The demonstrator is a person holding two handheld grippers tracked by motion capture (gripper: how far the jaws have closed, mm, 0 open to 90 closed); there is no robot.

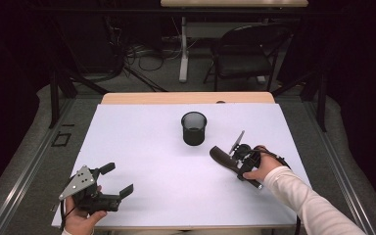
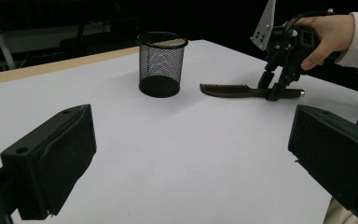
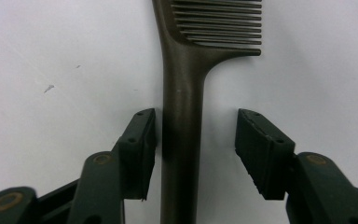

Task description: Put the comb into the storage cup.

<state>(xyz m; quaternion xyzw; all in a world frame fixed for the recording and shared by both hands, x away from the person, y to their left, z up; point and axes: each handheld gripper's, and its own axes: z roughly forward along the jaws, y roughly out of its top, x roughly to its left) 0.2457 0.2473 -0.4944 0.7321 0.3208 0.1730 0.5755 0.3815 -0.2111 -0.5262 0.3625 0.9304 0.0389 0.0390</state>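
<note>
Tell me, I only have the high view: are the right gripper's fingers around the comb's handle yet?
Observer: Yes. The right gripper straddles the comb; one finger sits close against the handle, the other stands clear of it.
Operator: Is the comb lying flat?
Observer: Flat on the table, teeth pointing sideways.
Operator: And the cup?
Observer: The cup is open wire mesh, upright, nothing inside.

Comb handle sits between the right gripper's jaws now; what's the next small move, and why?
Probably close the right gripper on the comb: its handle lies flat on the table between the jaws, one pad close beside it, the other still apart.
</note>
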